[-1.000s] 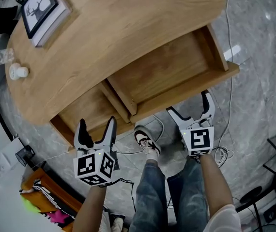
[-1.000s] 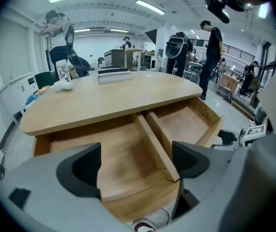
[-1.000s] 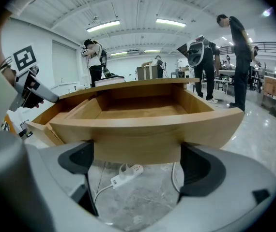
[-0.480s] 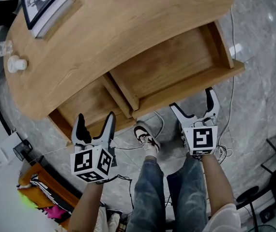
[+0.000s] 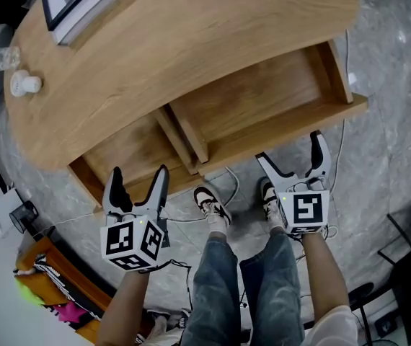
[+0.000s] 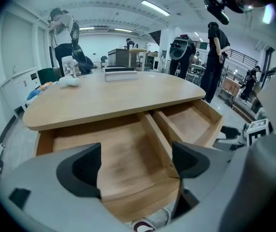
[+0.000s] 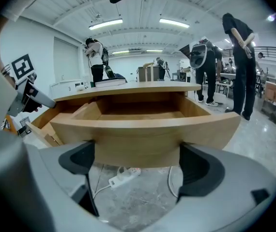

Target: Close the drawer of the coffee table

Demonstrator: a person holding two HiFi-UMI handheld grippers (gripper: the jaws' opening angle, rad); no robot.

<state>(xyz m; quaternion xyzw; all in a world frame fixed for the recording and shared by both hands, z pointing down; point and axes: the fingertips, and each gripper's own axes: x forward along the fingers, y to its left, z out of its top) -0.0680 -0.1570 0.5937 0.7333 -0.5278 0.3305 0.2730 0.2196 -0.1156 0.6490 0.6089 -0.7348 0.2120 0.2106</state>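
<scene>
- Under the tabletop (image 5: 191, 34), the drawer (image 5: 259, 103) sits pulled way out toward the near side.
- Left gripper (image 5: 139, 175) and right gripper (image 5: 289, 150) point at its front, jaws spread, nothing held.

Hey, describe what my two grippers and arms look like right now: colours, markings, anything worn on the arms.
The left gripper and right gripper match: pale grey, tapering jaws lined inside with black pads. Each carries a white cube printed with black square markers. The forearms are bare; a pale sleeve shows only near the right elbow.
</scene>
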